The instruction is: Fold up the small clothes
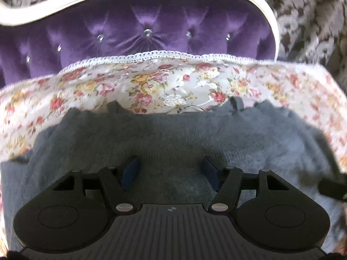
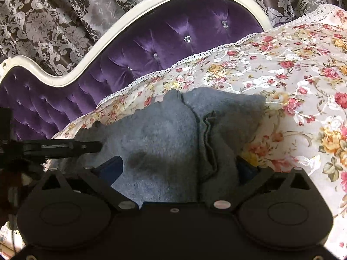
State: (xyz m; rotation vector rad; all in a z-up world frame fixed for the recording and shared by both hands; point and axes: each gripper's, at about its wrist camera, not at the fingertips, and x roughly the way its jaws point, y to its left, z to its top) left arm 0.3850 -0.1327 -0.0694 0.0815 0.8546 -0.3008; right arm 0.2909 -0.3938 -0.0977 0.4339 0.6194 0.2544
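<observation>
Left wrist view: grey garment (image 1: 164,138) spread flat on floral bedspread (image 1: 151,82), centre to 6 o'clock, ready for folding. Left gripper (image 1: 170,169) gaping over cloth, nothing pinched. Right gripper (image 2: 180,169) likewise wide, straddling bunched seam, likely choosing fold edge.

The bed (image 2: 138,49) has a tufted purple velvet headboard framed in curved white trim. Over it lies a floral bedspread (image 2: 292,69), pink and yellow roses on a pale ground, finished with a white lace edge toward the headboard. Directly on the bedspread rests a grey knitted garment (image 1: 173,134), soft and fuzzy, bunched into folds along one side.
</observation>
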